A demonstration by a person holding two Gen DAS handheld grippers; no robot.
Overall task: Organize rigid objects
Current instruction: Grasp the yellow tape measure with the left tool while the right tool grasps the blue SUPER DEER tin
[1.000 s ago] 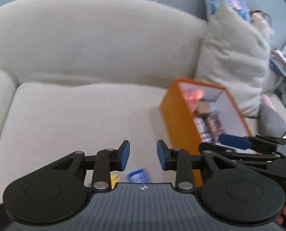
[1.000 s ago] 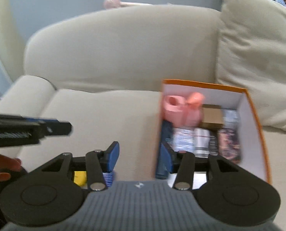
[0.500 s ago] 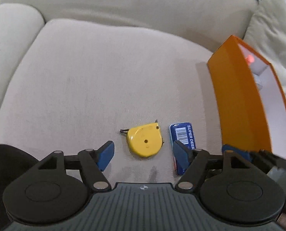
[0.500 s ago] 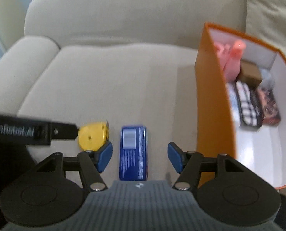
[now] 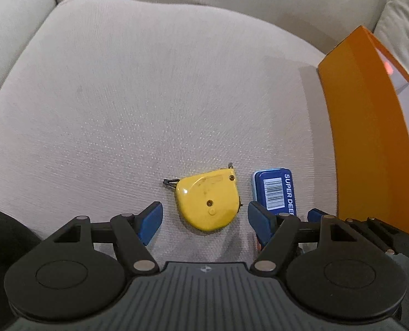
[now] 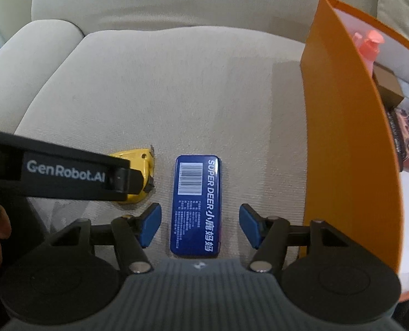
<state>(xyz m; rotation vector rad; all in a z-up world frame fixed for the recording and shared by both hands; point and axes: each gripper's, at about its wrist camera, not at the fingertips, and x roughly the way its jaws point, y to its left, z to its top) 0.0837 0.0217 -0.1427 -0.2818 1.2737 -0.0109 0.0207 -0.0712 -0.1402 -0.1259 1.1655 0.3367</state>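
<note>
Each wrist camera looks steeply down past its own gripper, close above the sofa cushion. Both views share the yellow tape measure, the blue tin and the orange box to the right.

Yellow tape measure flat on sofa cushion, blue tin just beside it, barcode up; orange box near, already holding several items.
</note>
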